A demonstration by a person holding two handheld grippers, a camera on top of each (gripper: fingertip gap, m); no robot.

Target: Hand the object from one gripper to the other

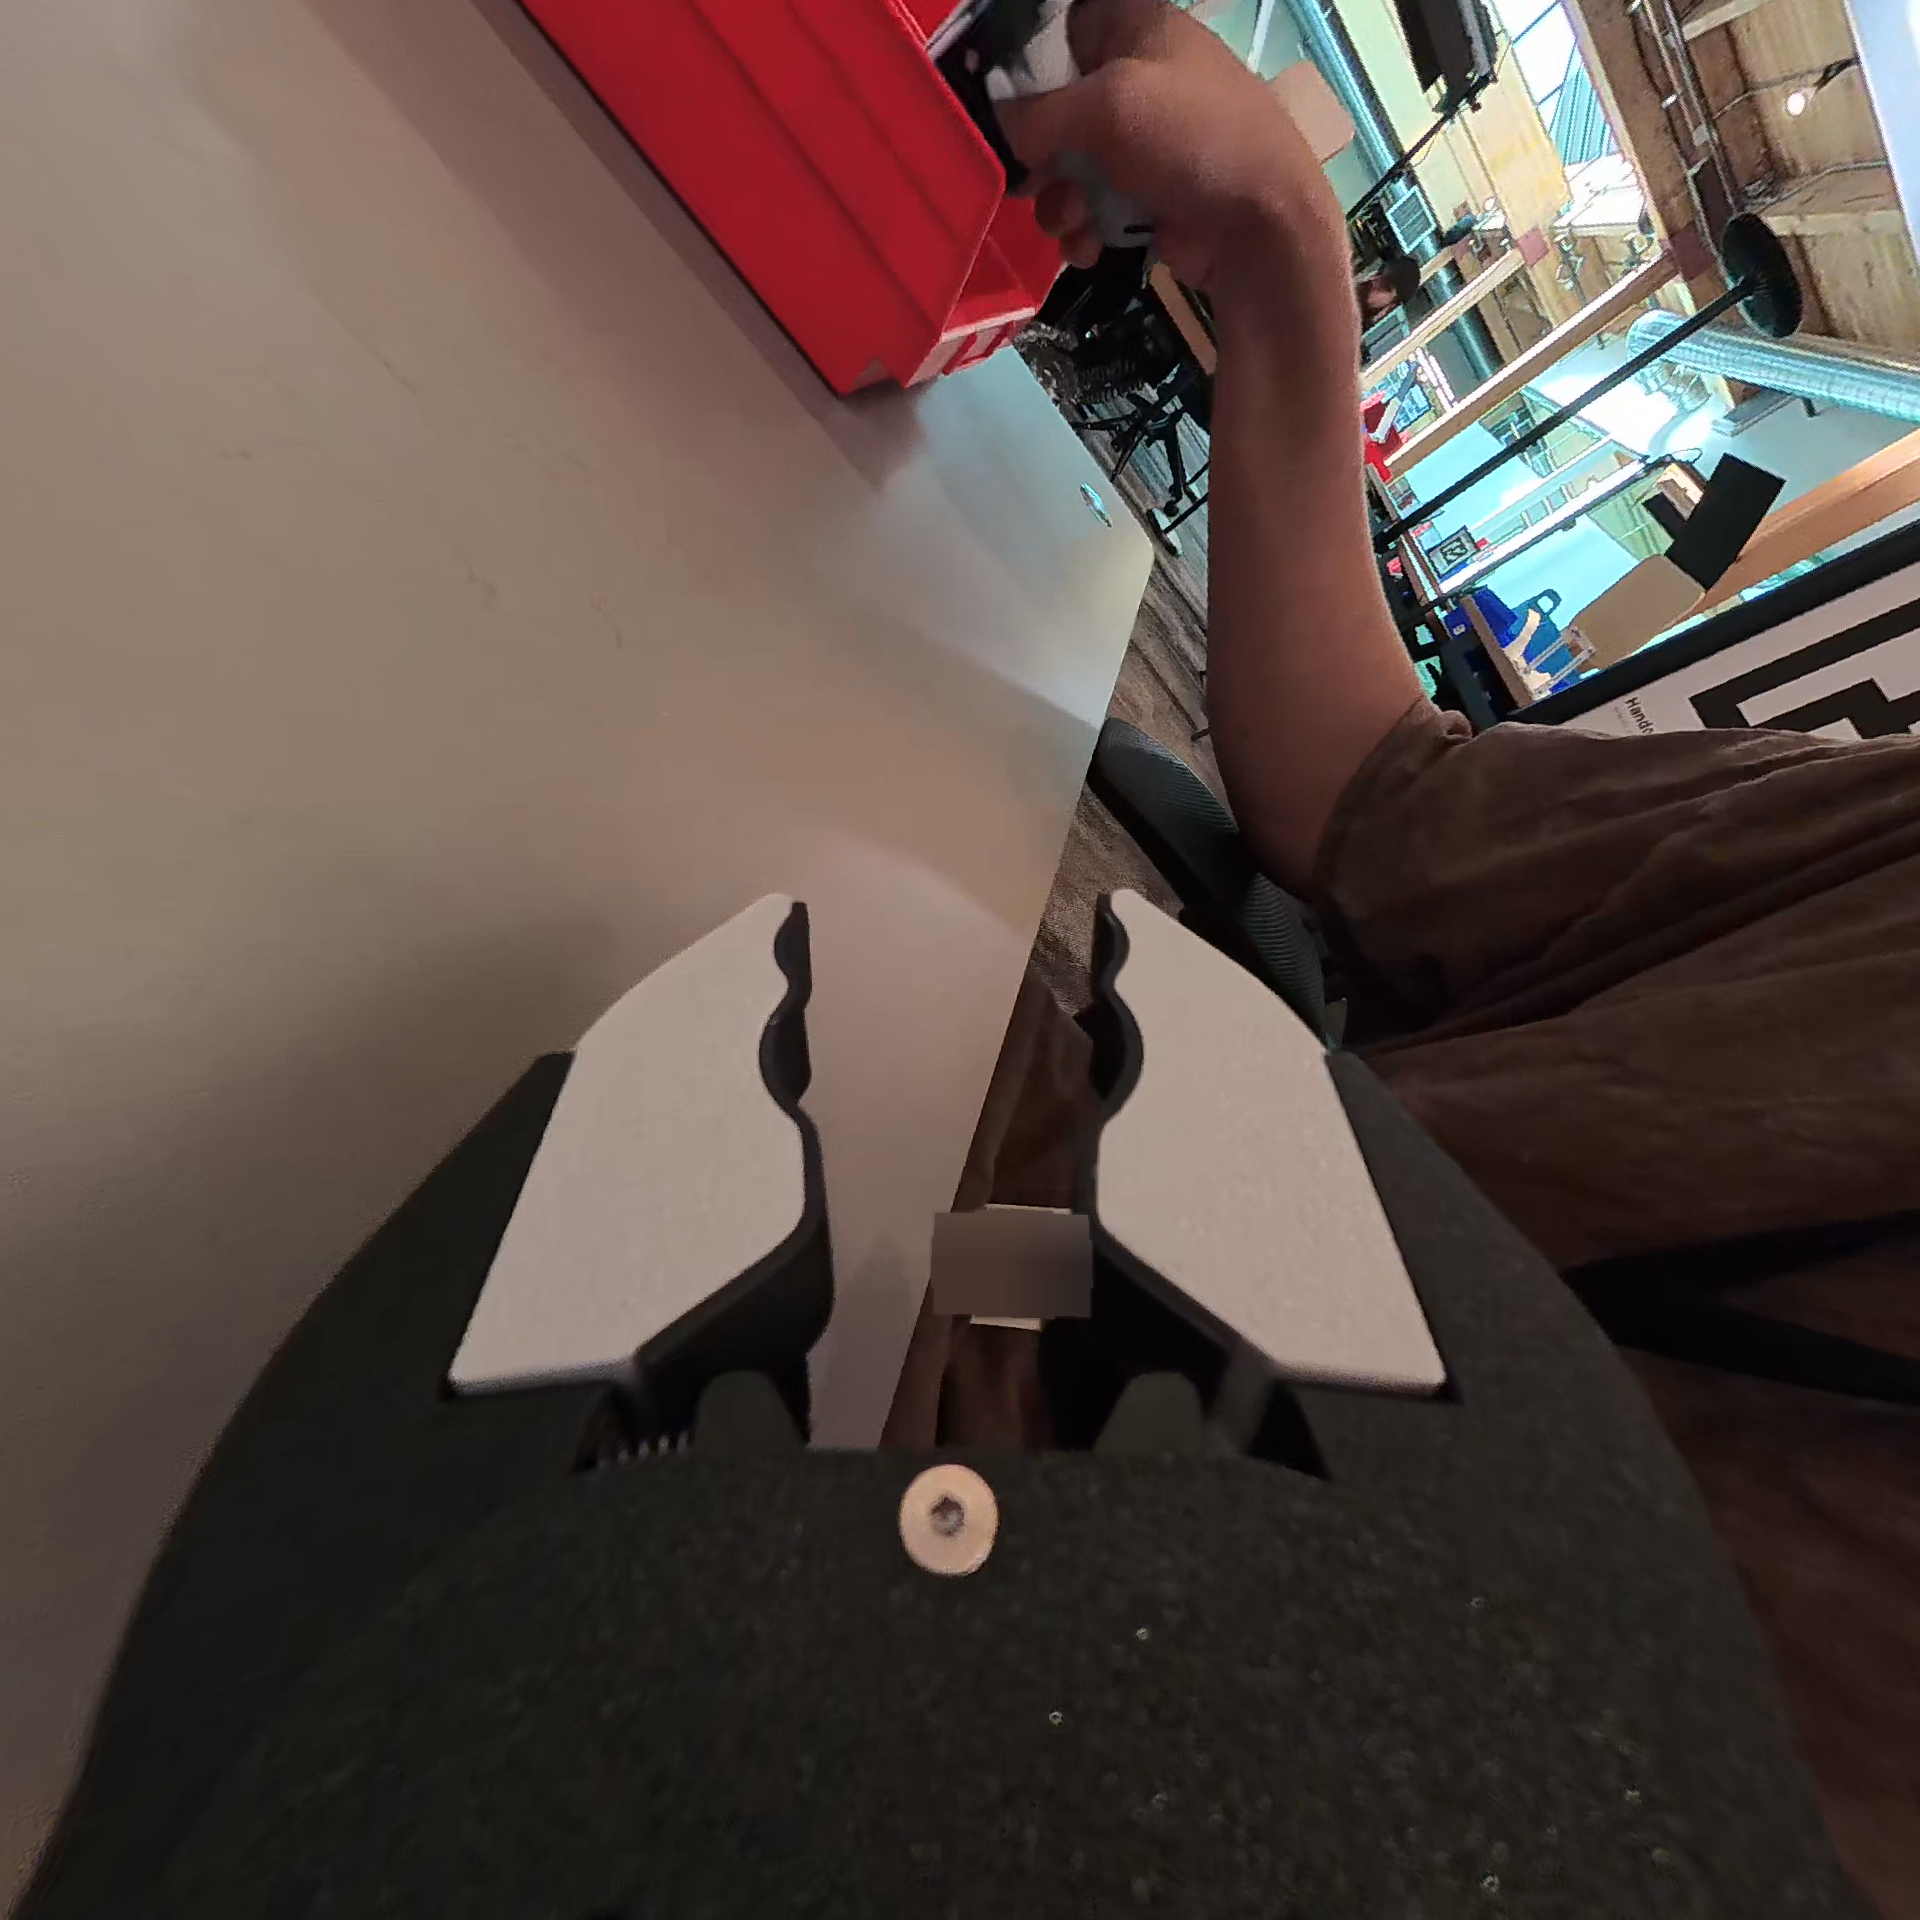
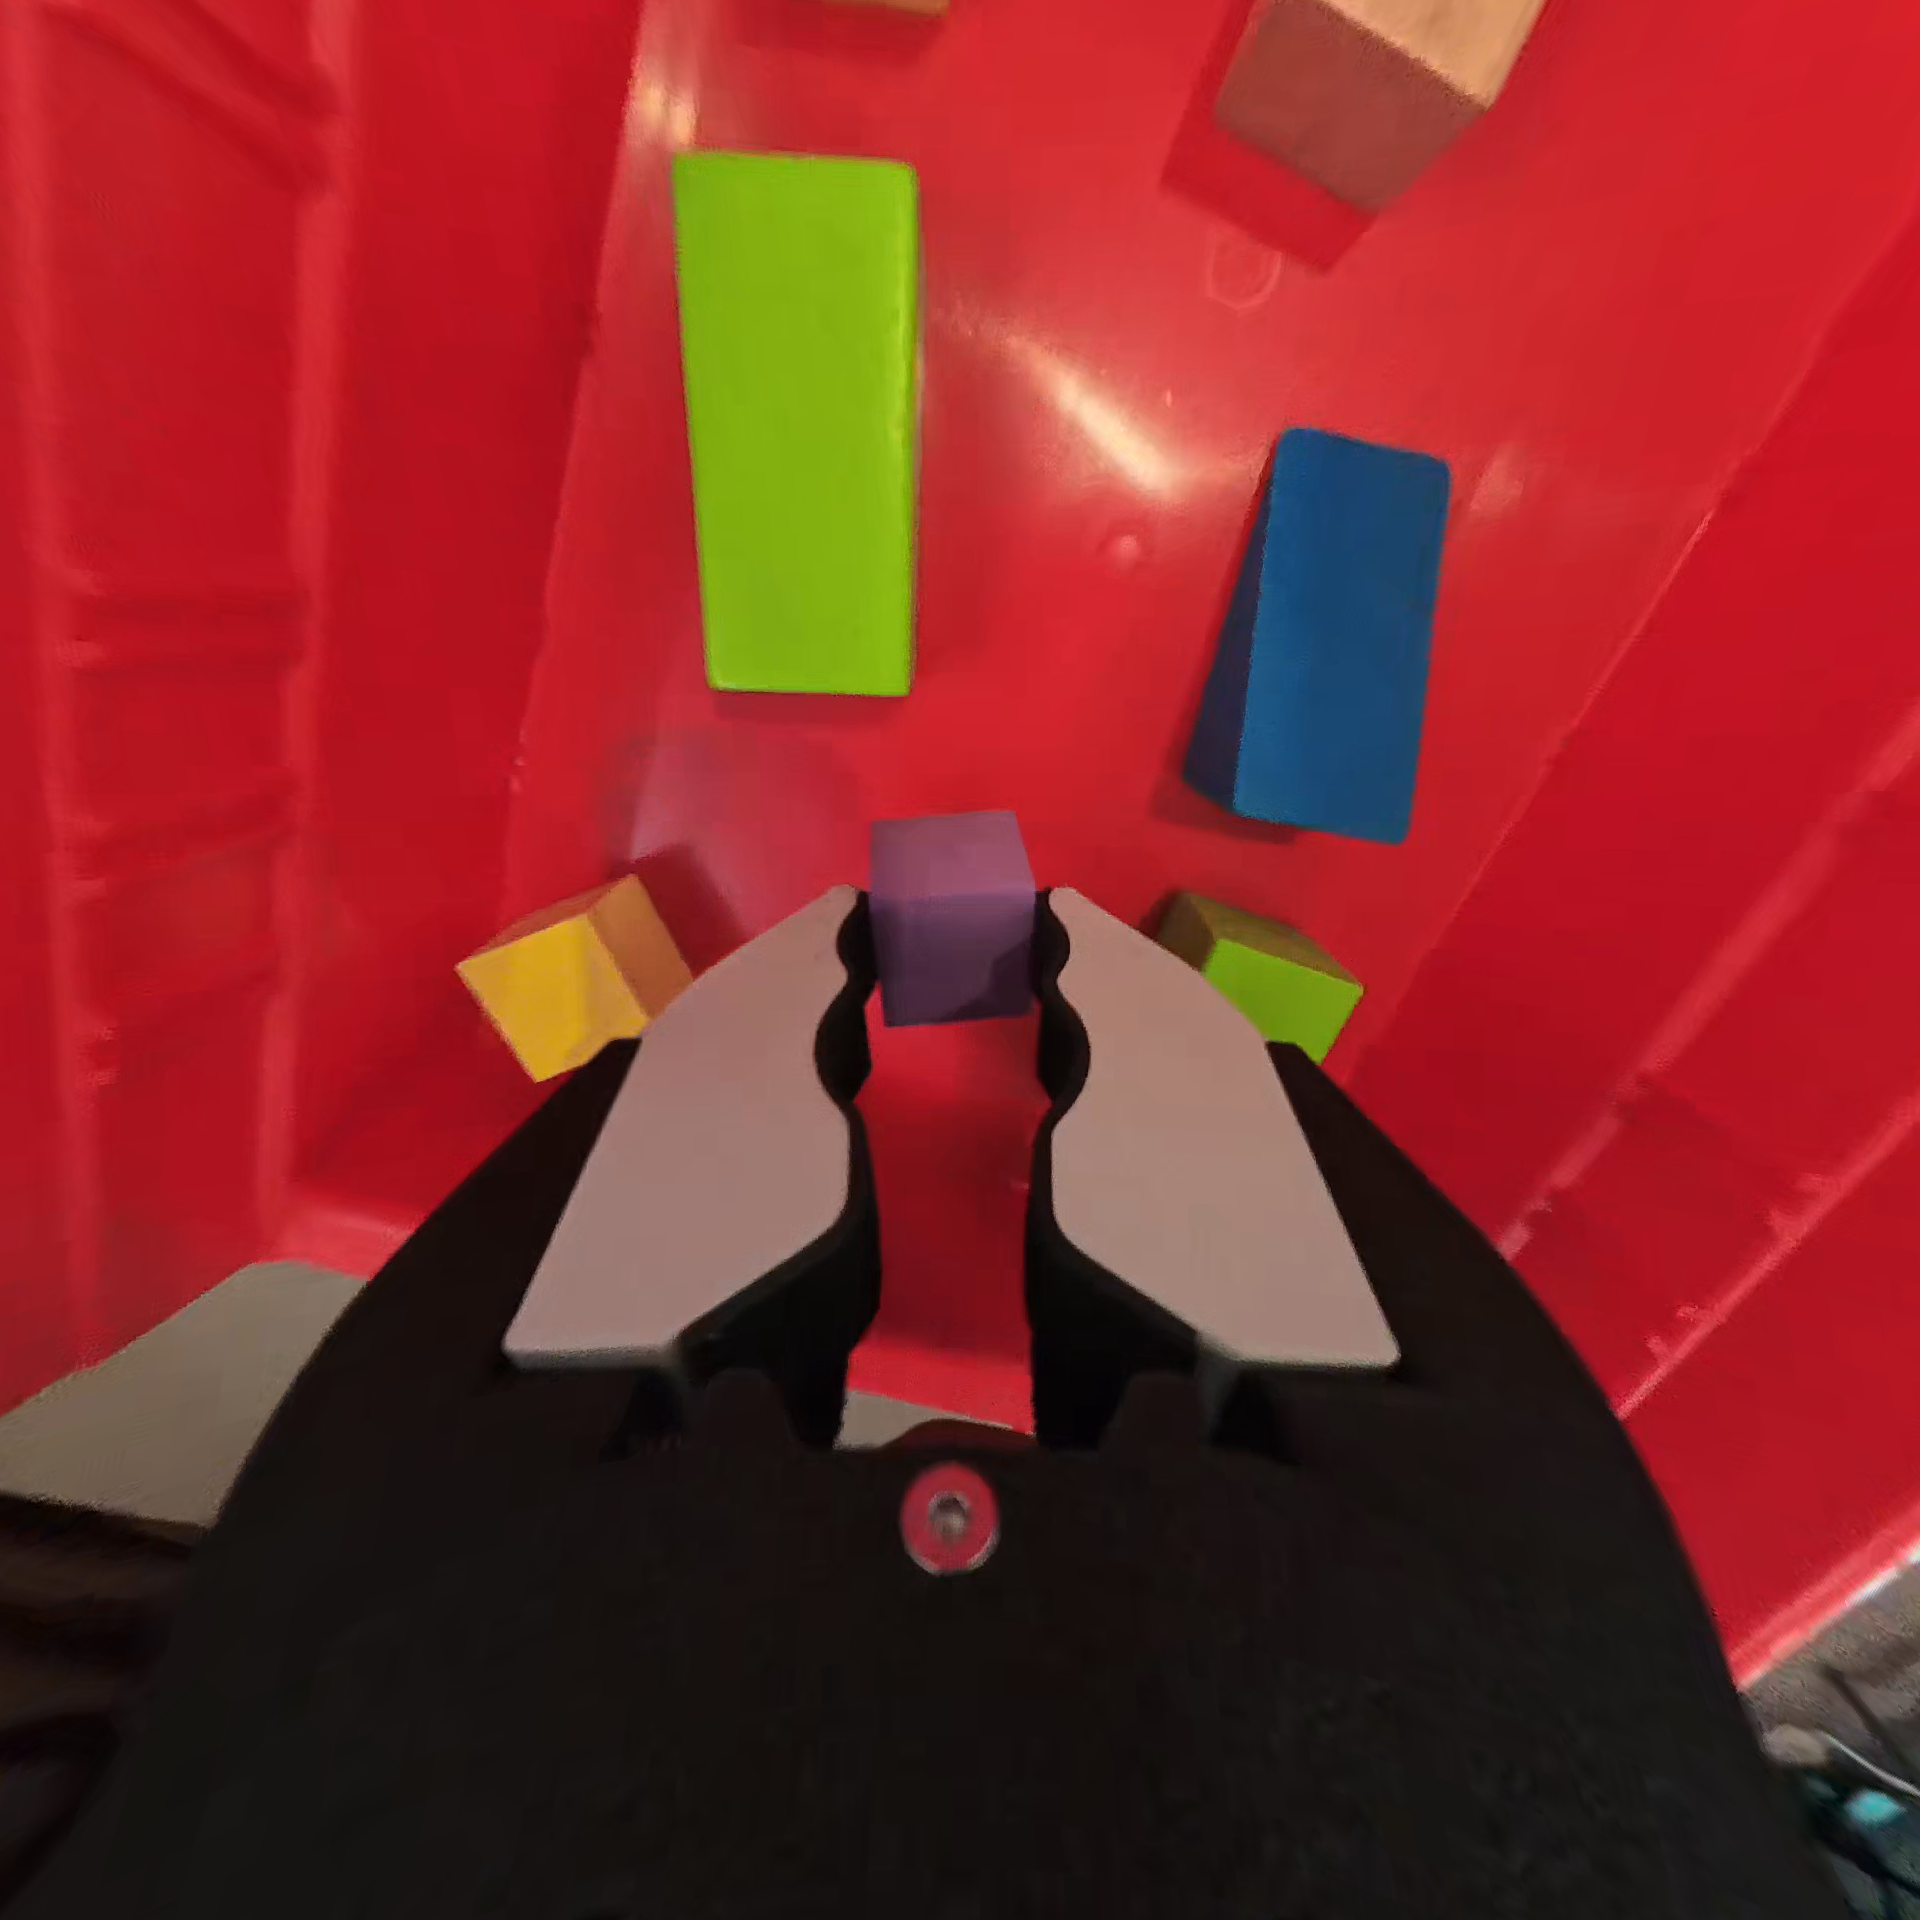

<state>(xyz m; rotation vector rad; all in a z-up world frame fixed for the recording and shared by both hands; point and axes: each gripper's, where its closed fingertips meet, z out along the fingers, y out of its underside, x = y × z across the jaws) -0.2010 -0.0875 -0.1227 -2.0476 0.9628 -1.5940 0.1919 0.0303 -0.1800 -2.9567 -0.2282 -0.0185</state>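
Purple cube (image 2: 951, 920) sits pinched btwn right gripper (image 2: 951, 904) jaws, inside red bin (image 2: 1558, 831) w/ other blocks. Left gripper (image 1: 951, 914) jaws wide, holding nothing, over desk (image 1: 416, 623) edge.

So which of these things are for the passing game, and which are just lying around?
For the job:
- purple cube, pinched by the right gripper
- left gripper, open and empty, waiting over the table

Just lying in the red bin:
- long green block
- blue block
- yellow cube
- small green cube
- plain wooden block
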